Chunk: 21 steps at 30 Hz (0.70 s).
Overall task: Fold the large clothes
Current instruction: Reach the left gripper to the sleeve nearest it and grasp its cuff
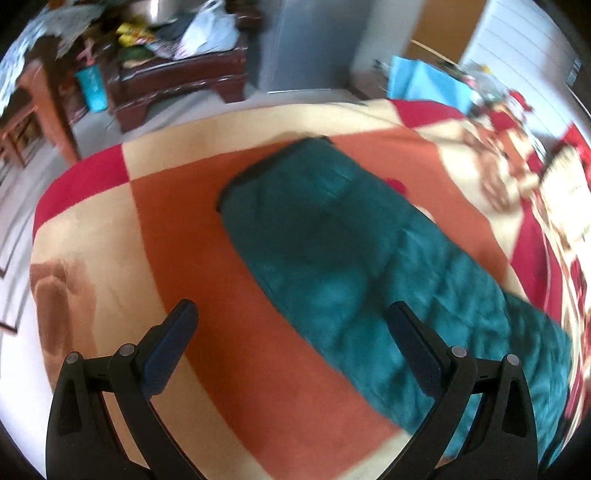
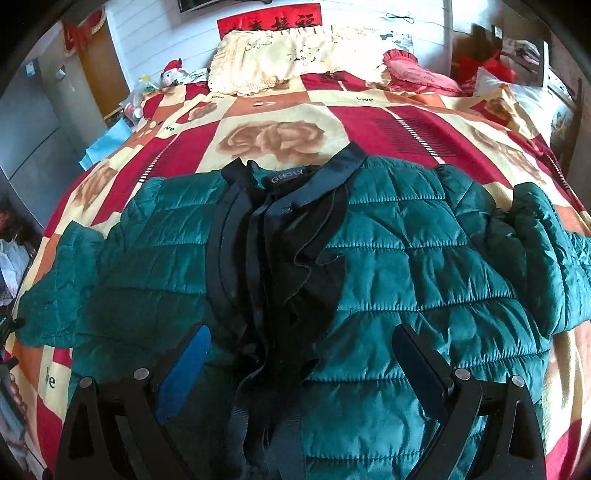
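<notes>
**Teal quilted jacket spread on a patchwork bed, both grippers spread wide above it**

A teal quilted jacket (image 2: pixel 399 266) lies front-up across a bed whose blanket (image 2: pixel 280 110) is a patchwork of red, cream and orange squares with brown rose prints and the word "love". Its dark collar (image 2: pixel 295 173) points toward the head of the bed, the front hangs partly undone showing black lining, and both sleeves reach outward to the sides. The right gripper (image 2: pixel 301 354) hovers over the lower front of the jacket, its fingers far apart and holding nothing. In the left wrist view, one sleeve (image 1: pixel 332 236) runs diagonally over an orange square, its dark cuff away from the camera; the left gripper (image 1: pixel 291 332) hangs above it, fingers equally wide and empty, though that view is blurred.

At the head of the bed sit a cream frilled pillow (image 2: pixel 288 59) and a pink cushion (image 2: pixel 421 74), under a red banner (image 2: pixel 269 20) on a white panelled wall. Off the bed's corner stand a dark wooden chest (image 1: pixel 177 81) heaped with bags and cloth, and a grey cabinet (image 1: pixel 306 44)
</notes>
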Each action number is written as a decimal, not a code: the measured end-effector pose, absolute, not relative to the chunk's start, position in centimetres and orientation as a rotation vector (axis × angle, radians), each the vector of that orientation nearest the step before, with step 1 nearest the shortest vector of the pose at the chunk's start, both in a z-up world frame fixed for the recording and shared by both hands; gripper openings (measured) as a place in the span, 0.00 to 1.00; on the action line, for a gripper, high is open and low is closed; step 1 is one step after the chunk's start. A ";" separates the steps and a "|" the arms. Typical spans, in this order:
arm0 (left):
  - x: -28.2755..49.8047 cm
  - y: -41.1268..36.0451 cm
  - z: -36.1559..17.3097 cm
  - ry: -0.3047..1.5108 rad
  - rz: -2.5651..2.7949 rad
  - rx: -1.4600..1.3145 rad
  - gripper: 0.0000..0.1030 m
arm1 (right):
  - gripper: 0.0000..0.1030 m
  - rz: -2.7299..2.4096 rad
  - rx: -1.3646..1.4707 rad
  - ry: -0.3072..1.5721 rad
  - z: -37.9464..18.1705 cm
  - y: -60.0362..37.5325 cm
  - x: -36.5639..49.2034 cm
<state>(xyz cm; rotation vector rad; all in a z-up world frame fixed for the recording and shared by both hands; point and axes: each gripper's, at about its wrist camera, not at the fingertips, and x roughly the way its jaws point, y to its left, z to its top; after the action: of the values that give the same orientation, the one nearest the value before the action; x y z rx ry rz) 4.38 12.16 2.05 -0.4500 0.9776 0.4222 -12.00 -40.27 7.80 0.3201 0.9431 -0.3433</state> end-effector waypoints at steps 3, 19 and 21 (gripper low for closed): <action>5.4 13.6 1.5 0.960 0.450 -0.503 1.00 | 0.95 -0.346 0.321 0.939 8.1 -40.5 -12.2; 6.0 11.8 4.4 0.846 0.228 -0.489 0.16 | 0.95 -0.361 0.324 0.943 8.5 -41.0 -13.5; 5.2 10.6 6.0 0.819 0.163 -0.491 0.15 | 0.95 -0.368 0.333 0.938 8.7 -41.3 -13.9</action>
<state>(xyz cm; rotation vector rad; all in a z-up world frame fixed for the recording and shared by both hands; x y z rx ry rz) 5.17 10.61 5.97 -0.4913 0.8191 0.1629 -13.90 -41.34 8.69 0.3326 0.9378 -0.3676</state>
